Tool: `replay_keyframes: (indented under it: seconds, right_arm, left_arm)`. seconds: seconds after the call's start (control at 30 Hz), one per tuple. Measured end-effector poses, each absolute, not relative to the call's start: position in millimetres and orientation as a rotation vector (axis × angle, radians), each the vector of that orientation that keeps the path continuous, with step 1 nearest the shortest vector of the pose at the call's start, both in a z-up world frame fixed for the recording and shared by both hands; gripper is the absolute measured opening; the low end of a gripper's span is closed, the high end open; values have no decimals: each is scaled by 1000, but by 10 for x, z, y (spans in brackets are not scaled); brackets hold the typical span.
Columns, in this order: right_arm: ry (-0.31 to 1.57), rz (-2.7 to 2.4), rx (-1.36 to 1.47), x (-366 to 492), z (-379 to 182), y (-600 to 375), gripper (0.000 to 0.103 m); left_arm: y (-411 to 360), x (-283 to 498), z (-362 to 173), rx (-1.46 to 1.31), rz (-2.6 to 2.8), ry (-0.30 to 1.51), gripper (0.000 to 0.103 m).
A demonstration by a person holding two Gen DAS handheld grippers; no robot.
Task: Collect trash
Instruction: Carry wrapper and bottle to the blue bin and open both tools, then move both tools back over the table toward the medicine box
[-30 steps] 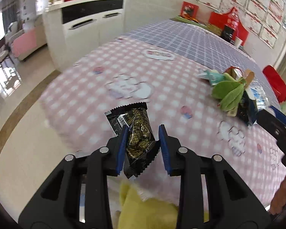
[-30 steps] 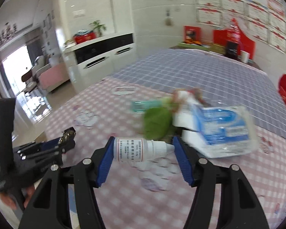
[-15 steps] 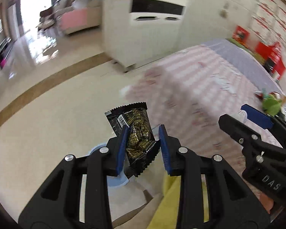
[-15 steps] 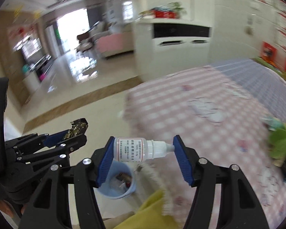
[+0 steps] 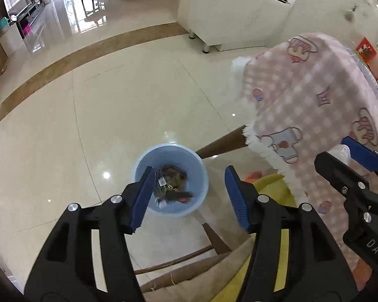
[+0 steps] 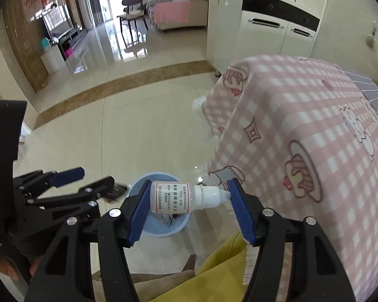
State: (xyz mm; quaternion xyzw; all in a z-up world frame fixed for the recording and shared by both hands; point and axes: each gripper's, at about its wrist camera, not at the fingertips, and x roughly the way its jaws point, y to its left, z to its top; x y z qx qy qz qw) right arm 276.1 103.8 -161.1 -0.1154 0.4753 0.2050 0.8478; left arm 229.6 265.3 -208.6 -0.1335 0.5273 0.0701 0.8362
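Between the blue ribbed pads of the right gripper lies a small white plastic dropper bottle, clamped lengthwise, its base on one pad and its nozzle tip on the other; its label has a thin red border and rows of dark print too small to read. The left gripper has its jaws opening, with nothing pressed between the pads; a dark, gold-patterned snack wrapper shows just beside the inner face of one pad, above the bin's opening. Beneath both grippers stands a round pale-blue plastic waste bin on the glossy cream tiled floor, with crumpled dark wrappers inside. In the left wrist view the right gripper's body carries white letters reading "DAS". Beside the bin hangs a pink-and-white checked tablecloth printed with cupcakes and cartoon figures, fringed in white. A yellow garment fills the lower edge of the view.
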Motion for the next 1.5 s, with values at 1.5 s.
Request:
replay_keyframes:
  seconds: [1.5]
  right_arm:
    - [918, 461, -164, 2482, -1085, 388, 86]
  left_arm:
    - [2095, 1892, -1289, -176, 120, 925, 78]
